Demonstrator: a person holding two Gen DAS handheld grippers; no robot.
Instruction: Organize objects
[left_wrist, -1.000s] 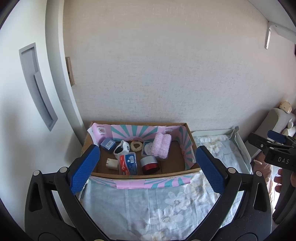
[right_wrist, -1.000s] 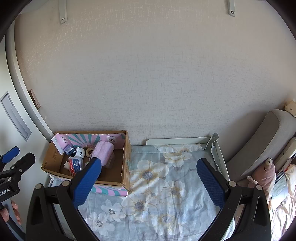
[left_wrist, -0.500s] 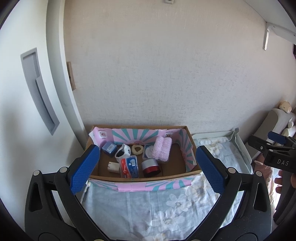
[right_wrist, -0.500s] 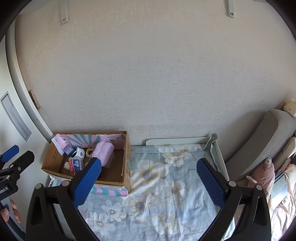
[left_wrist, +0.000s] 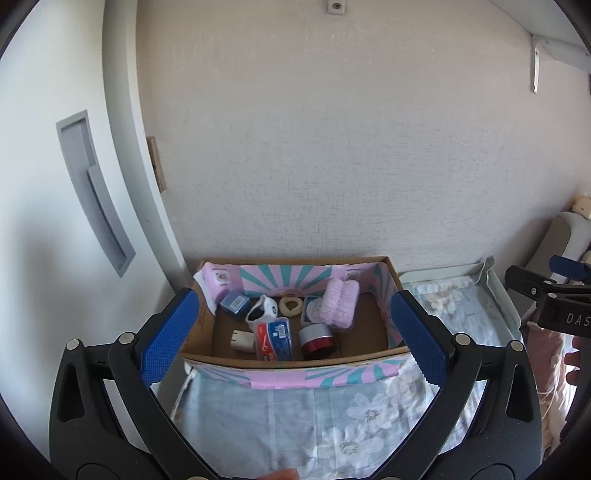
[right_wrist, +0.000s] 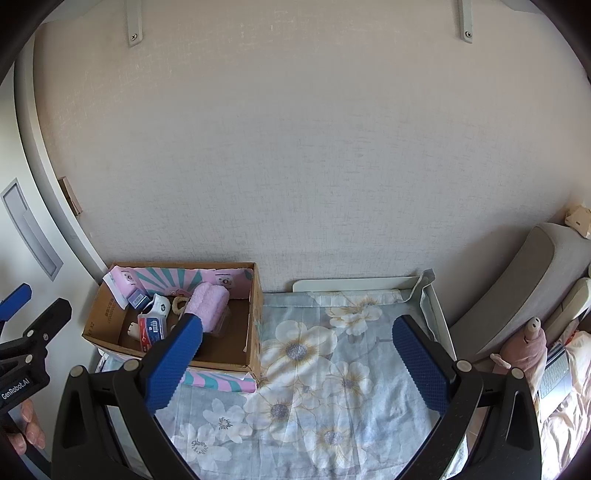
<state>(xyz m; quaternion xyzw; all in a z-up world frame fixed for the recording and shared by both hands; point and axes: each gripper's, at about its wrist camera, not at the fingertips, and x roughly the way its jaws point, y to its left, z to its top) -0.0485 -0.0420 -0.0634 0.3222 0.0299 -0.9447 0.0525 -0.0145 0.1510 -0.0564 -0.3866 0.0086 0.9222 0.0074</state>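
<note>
The left gripper (left_wrist: 293, 341) hangs with its blue, finely dimpled rubber pads (left_wrist: 168, 341) spread wide on black plastic arms, grasping nothing; the right gripper (right_wrist: 295, 363) is likewise spread, its textured blue pads (right_wrist: 419, 363) empty above the bedding. Beyond the left fingers sits a shallow corrugated cardboard box (left_wrist: 369, 356) lined with glossy pink-and-teal sunburst paper, pushed into the corner against the wall. Inside it lie a fluffy pink rolled towel (left_wrist: 340, 308), a short cylinder with a silver top and red side (left_wrist: 317, 338), a flat rectangular red-and-blue packet (left_wrist: 275, 339), a small dark-blue cube-like box (left_wrist: 234, 303), a cream fuzzy ring (left_wrist: 290, 305), a white rounded item with a dark opening (left_wrist: 263, 312) and a small cream plug-shaped piece (left_wrist: 242, 339), all clustered in the left and middle of the box, the right end bare cardboard. The box rests on a soft pale-blue cloth (right_wrist: 332, 387) printed with large cream flowers, spread over a white rimmed tray (right_wrist: 436, 306). A woven-textured beige wall (right_wrist: 314, 147) rises behind; a grey cushion (right_wrist: 517, 280) leans at right.
</note>
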